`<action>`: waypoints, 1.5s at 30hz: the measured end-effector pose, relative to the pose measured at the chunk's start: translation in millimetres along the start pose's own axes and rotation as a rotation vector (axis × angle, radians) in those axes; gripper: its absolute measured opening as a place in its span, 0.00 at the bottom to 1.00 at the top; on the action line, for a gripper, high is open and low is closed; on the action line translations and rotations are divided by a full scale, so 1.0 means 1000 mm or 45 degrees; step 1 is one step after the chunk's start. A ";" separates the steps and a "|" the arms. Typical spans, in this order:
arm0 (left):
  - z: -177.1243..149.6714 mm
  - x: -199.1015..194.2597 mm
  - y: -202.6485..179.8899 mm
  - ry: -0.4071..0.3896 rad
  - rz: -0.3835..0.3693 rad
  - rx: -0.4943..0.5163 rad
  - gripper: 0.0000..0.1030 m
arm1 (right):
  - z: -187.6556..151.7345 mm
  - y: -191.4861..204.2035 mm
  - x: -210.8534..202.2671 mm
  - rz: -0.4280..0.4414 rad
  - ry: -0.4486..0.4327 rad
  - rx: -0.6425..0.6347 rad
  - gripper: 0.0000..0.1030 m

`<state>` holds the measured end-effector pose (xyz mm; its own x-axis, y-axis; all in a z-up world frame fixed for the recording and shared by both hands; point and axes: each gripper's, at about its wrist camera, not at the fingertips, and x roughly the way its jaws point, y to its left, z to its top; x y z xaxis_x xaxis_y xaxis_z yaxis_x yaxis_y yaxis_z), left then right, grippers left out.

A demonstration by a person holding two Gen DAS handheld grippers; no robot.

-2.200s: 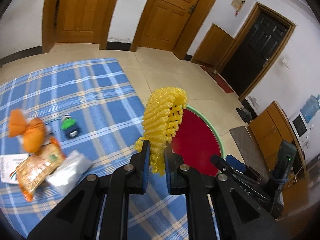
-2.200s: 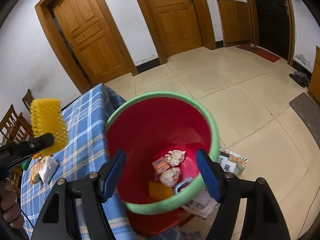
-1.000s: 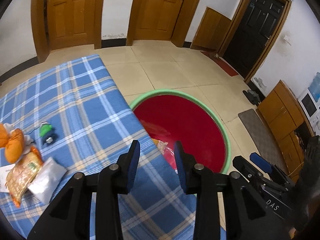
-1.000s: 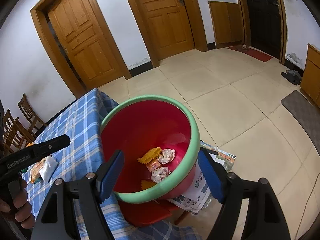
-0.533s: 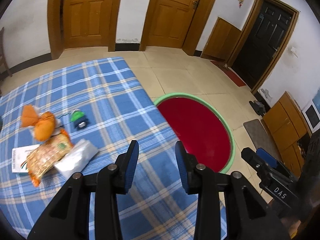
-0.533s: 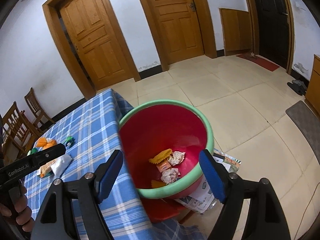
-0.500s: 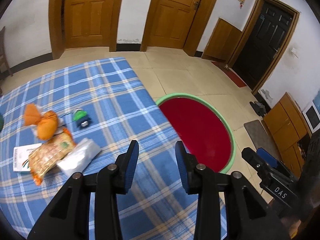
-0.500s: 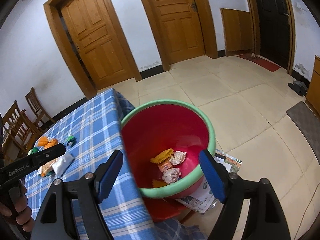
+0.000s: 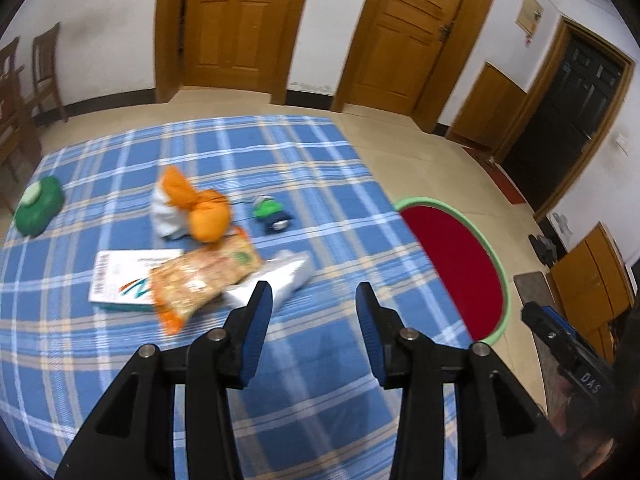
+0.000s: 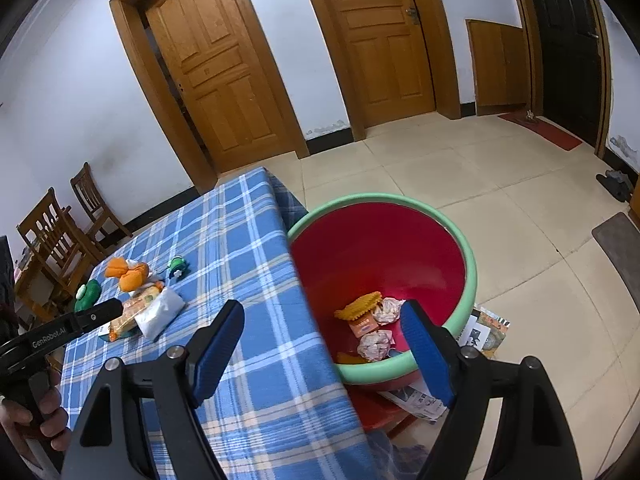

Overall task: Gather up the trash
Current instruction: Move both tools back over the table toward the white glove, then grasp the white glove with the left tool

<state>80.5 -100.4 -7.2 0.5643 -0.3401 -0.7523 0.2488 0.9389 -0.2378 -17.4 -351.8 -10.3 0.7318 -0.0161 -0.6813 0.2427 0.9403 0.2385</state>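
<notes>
Still on the blue-checked worktop (image 9: pixel 304 184), gathered in one loose heap near its middle: one orange snack packet (image 9: pixel 202 280) lying partly over one white leaflet (image 9: pixel 120 276), one clear plastic wrapper (image 9: pixel 276 278) touching the packet's right end, one orange cloth bundle (image 9: pixel 200 210) just behind. Heaped close, so probably easy to take one after another from the same side. Set a little apart, one small green-and-blue toy (image 9: pixel 270 214) and, well off at the left edge, one green lidded thing (image 9: pixel 38 208); hard to judge whether either counts as trash.

Beside the worktop's right edge and below its level, one red bin with a green rim (image 10: pixel 472 264), placed low so a piece carried past the edge can simply be let fall. Already inside: one yellow foam net (image 10: pixel 360 304), two crumpled paper balls (image 10: pixel 376 342), one small orange packet (image 10: pixel 363 326), and something yellow at the bottom, mostly hidden.

Left tongs (image 9: pixel 314 316) empty, jaws opening, aimed down at the cloth just short of the wrapper, nothing between the pads. Right tongs (image 10: pixel 322 344) wide and empty, held over the worktop's edge and the bin's near rim.

Beyond, three wooden chairs (image 10: pixel 52 236) by the wall and papers (image 10: pixel 480 330) on the floor under the bin.
</notes>
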 end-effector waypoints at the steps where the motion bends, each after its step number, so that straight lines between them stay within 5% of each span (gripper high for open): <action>1: -0.001 -0.002 0.007 -0.002 0.011 -0.015 0.42 | 0.000 0.002 0.000 0.001 0.002 -0.002 0.80; 13: -0.007 -0.012 0.084 -0.033 0.169 -0.190 0.48 | -0.007 0.025 0.010 0.016 0.047 -0.047 0.80; 24: -0.003 0.006 0.122 -0.011 0.292 -0.187 0.54 | -0.015 0.042 0.022 0.017 0.097 -0.080 0.80; 33: 0.010 0.024 0.135 -0.001 0.240 -0.241 0.54 | -0.020 0.047 0.032 0.005 0.136 -0.083 0.80; 45: 0.047 0.053 0.117 -0.025 0.176 -0.148 0.54 | -0.017 0.041 0.044 -0.037 0.162 -0.058 0.80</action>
<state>176.4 -11.0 -46.4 0.6021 -0.2071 -0.7711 0.0754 0.9762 -0.2033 14.3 -308.5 -42.2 0.6372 -0.0031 -0.7707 0.2314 0.9546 0.1875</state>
